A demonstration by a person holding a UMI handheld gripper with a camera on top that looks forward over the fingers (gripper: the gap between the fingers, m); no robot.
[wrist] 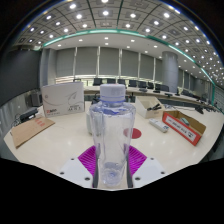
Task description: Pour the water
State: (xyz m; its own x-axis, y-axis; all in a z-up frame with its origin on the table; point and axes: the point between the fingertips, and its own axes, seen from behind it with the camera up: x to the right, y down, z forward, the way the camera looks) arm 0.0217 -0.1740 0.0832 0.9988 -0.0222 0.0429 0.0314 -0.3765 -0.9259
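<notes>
Water bottle (111, 135) front and centre, a clear plastic one with a pale cap on top, standing bolt upright with its long axis running straight up from the gripper (110, 163). It sits right between the two fingers, whose magenta pads (88, 160) press in on either side of the lower body, so the tool looks clamped on the bottle, not spread. That is the relation everything hangs on: neck up, cap away from the fingers, body held low, so any pour will need the whole gripper rolled sideways to bring the mouth down. And the cap looks to be on, which, I'd judge, has to be dealt with before any water moves. Beyond the bottle, the white table (60, 140) carries a white cardboard box (62, 97), a red box (186, 124) and a flat brown item (30, 131). No cup or receiving vessel shows clearly from here, so the pour target is not something I can pick out.
</notes>
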